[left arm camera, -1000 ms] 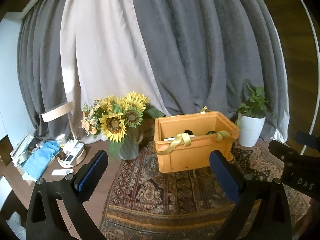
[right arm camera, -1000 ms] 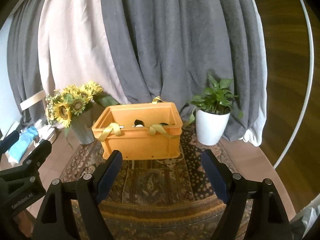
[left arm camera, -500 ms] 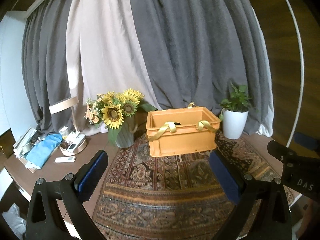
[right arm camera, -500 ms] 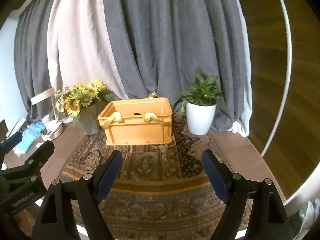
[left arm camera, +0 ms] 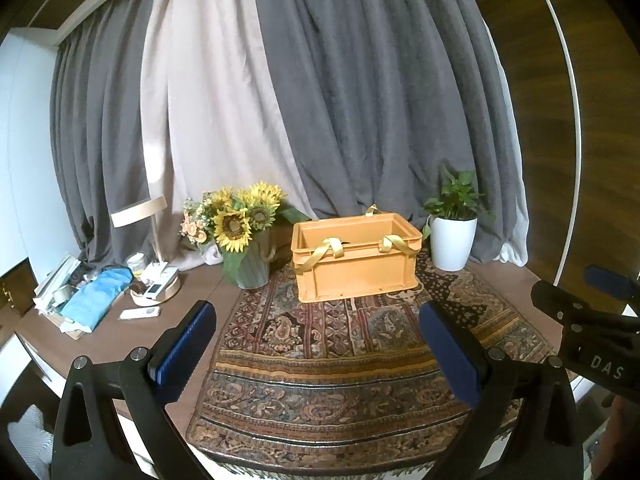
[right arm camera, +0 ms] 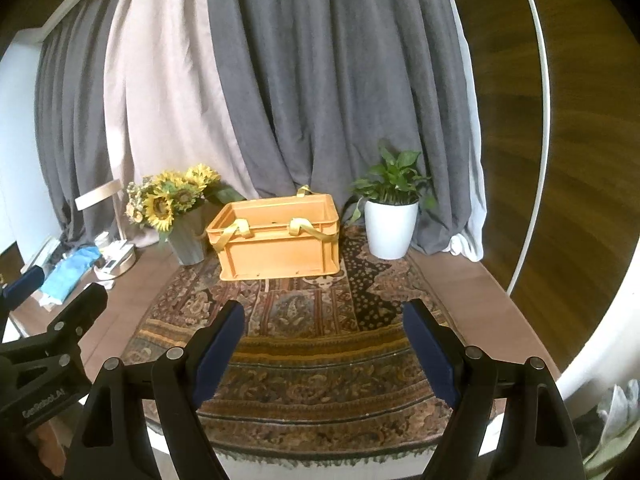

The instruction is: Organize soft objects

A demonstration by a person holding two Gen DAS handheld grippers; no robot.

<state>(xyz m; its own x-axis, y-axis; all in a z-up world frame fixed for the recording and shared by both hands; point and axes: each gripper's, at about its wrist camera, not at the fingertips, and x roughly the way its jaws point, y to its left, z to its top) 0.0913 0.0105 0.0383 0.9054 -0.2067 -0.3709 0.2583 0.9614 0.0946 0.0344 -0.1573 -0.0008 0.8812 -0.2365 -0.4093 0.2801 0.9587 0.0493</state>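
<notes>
Left wrist view: an orange crate (left arm camera: 355, 264) stands upright on a patterned rug (left arm camera: 344, 360), its open top facing up and its long axis running across the picture, one long side turned toward the camera. Two yellow straps (left arm camera: 328, 250) hang over the near rim, and a third loop (left arm camera: 372, 211) sticks up at the far rim. What lies inside the crate cannot be made out (only a dark sliver shows past the rim). Just left of the crate a grey vase of sunflowers (left arm camera: 244, 232) stands at the rug's edge. Right of the crate, slightly apart from it, is a green plant in a white pot (left arm camera: 454, 240). Further left of the crate, beyond the vase, a blue cloth (left arm camera: 98, 296) lies on the brown table (left arm camera: 120, 340) beside a round tray of small items (left arm camera: 158, 288) and a white remote (left arm camera: 140, 313). Behind the crate hang grey and pale curtains (left arm camera: 320, 100).

The left gripper (left arm camera: 318, 344) hangs in front of the crate, well short of it, its blue-padded jaws spread wide with only rug showing between them. The right gripper (right arm camera: 323, 332) is likewise in front of the crate and apart from it, jaws spread, nothing between them. In the right wrist view the crate (right arm camera: 280, 240) shows the same long side, with its left end angled a little nearer the camera, the vase (right arm camera: 188, 236) to its left and the white pot (right arm camera: 390, 232) to its right.
</notes>
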